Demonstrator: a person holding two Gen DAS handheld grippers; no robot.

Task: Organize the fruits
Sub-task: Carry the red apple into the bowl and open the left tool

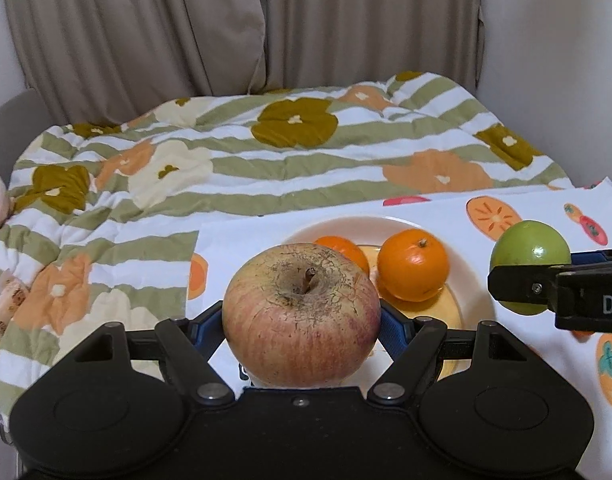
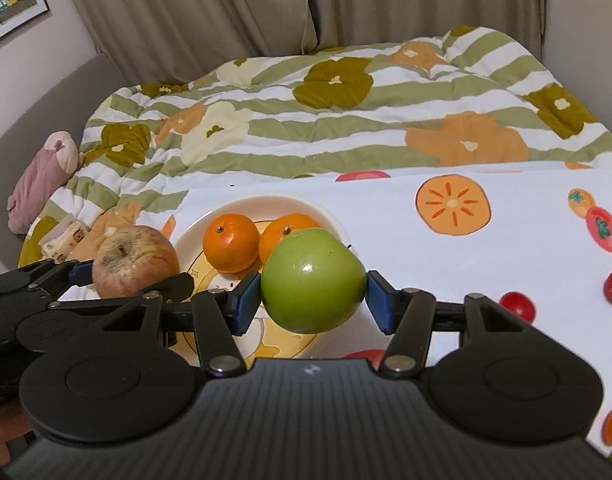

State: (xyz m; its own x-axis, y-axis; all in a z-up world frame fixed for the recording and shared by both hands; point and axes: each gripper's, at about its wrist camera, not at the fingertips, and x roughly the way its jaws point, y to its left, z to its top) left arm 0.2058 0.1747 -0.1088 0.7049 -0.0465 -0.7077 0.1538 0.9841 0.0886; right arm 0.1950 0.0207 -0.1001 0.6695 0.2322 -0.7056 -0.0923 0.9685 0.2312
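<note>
We see the left claw (image 1: pixel 302 322) as a matte black frame with two round, disc-shaped housings at seven and five o'clock, angled linkage arms pinned by silver rivets, one small screw at the centre of its smooth body, and blue pads on its fingers (image 1: pixel 394 330). The right claw (image 2: pixel 314 300) has the same black build, but a ribbed body bearing a small pale emblem. From the left wrist, its finger at three o'clock shows a screw and white letters "DA".
</note>
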